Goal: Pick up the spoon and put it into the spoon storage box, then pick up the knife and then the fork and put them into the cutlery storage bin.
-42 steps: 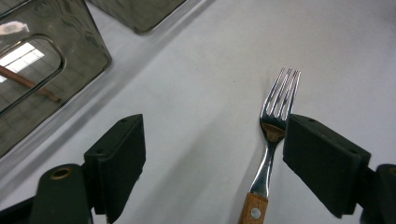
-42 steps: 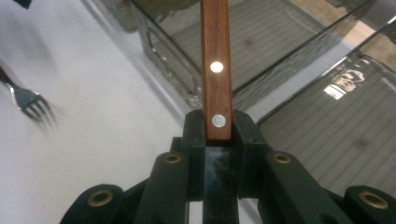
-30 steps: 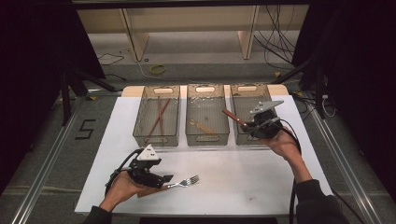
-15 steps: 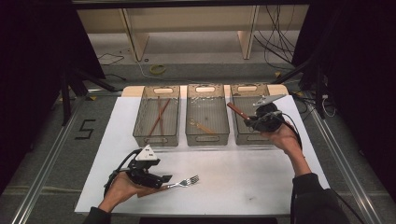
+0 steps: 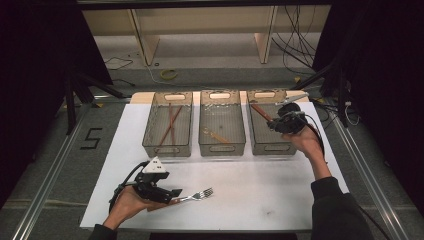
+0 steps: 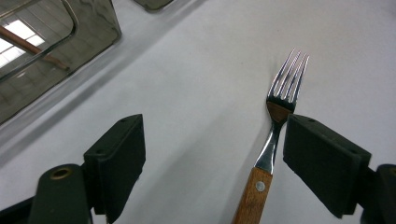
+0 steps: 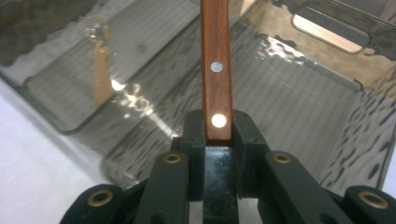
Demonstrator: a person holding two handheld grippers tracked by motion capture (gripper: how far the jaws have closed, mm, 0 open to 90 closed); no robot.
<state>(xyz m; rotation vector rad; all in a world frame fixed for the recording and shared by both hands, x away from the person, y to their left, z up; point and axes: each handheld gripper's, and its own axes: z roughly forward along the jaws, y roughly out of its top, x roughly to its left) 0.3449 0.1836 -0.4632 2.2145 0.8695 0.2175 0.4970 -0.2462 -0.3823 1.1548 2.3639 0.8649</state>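
Observation:
A fork (image 6: 273, 140) with a wooden handle lies on the white table sheet, tines pointing away. It sits between the wide-apart jaws of my left gripper (image 6: 212, 135), close to the right-hand pad (image 6: 322, 158), and nothing presses on it. In the high view the left gripper (image 5: 175, 194) rests near the front edge, with the fork (image 5: 198, 194) sticking out to its right. My right gripper (image 7: 218, 126) is shut on the riveted wooden handle of a utensil (image 7: 216, 56). It hovers over the right bin (image 5: 265, 145), where the right gripper (image 5: 274, 124) holds the brown handle (image 5: 260, 112) pointing to the far left. The utensil's working end is hidden.
Three clear bins stand in a row at the back of the sheet. The left bin (image 5: 152, 145) holds brown chopsticks (image 5: 171, 125). The middle bin (image 5: 222, 147) holds a small tan spoon (image 5: 216, 135). Metal rails run along both sides of the table.
The right gripper has shifted a little toward the far side over the right bin, carrying the wooden-handled utensil. The left gripper and fork have stayed put.

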